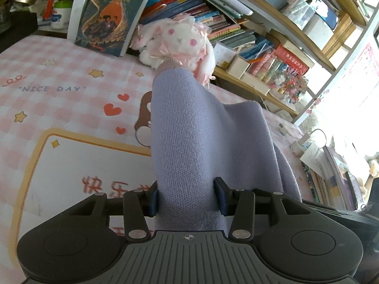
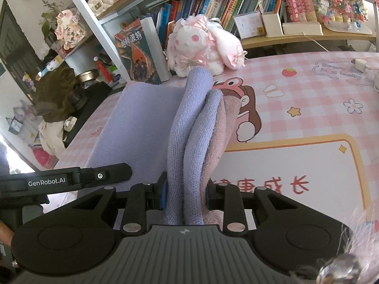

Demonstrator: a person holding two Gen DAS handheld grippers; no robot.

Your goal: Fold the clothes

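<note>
A: Where is the lilac knit garment right now?

B: In the centre of both wrist views, lifted off the pink checked table. In the right wrist view it rises from the bottom centre as a bunch of rolled folds, with a pale pink layer on the right side of the bunch, and a flat lilac panel spreads toward the left of the frame.

A: What could go wrong from here?

B: I judge the bunching is the main risk. The right gripper grasps several layers at once, so one could slide free and spoil the fold line. Also, the garment's far end sits just in front of the plush rabbit at the upper centre; a forward swing could knock it, or the book leaning at the upper left.

A: And the grippers?

B: The left gripper is clenched on a thick roll of the knit, its blue pads pressing either side, jaws partly apart because of the bulk. The right one is narrower, clamped on the folded bundle. Neither touches the table, as far as I can see.
</note>
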